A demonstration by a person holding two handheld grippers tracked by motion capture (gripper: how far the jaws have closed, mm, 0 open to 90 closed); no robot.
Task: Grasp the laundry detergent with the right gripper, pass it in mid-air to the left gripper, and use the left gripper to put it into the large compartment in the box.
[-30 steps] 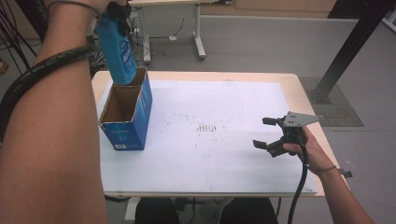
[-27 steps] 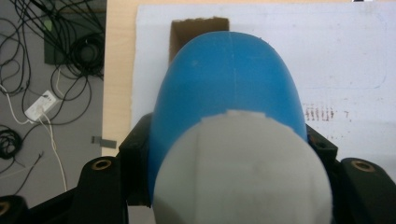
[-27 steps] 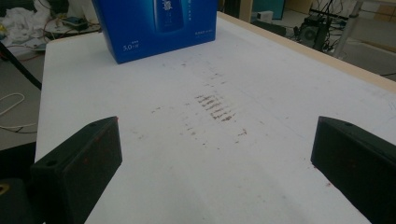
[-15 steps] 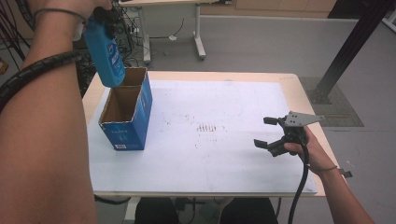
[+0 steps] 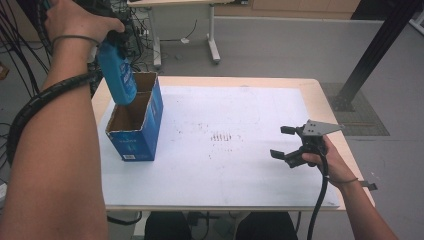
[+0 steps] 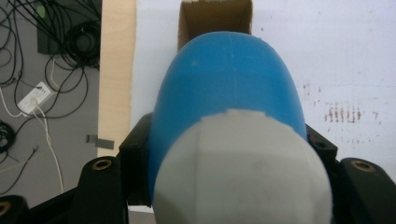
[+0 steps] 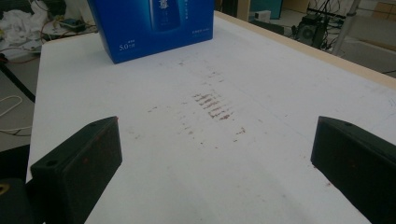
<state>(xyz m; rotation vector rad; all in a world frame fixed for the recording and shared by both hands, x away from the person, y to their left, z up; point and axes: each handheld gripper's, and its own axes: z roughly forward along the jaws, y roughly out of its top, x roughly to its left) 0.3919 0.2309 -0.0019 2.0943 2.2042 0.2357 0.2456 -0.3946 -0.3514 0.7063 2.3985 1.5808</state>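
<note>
A blue bottle [image 5: 116, 74] with a pale grey cap [image 6: 243, 172] hangs upright over the open top of a blue cardboard box [image 5: 136, 120] at the table's left. My left gripper [image 5: 114, 36] is shut on the bottle near its cap, its black jaws pressing both sides. The bottle's base reaches the far half of the box opening [image 6: 215, 18]. My right gripper [image 5: 285, 142] rests open at the table's right, nothing between its fingers [image 7: 79, 168], pointing toward the box [image 7: 154, 23].
A white sheet [image 5: 240, 145] with reddish smudges [image 5: 223, 136] covers the wooden table [image 5: 320, 95]. Cables lie on the floor at the left [image 6: 51, 70]. A desk leg [image 5: 212, 35] and a black post [image 5: 370, 55] stand beyond the table.
My left hand has lowered the bottle from above the box down to the box's opening. The right gripper has stayed where it was.
</note>
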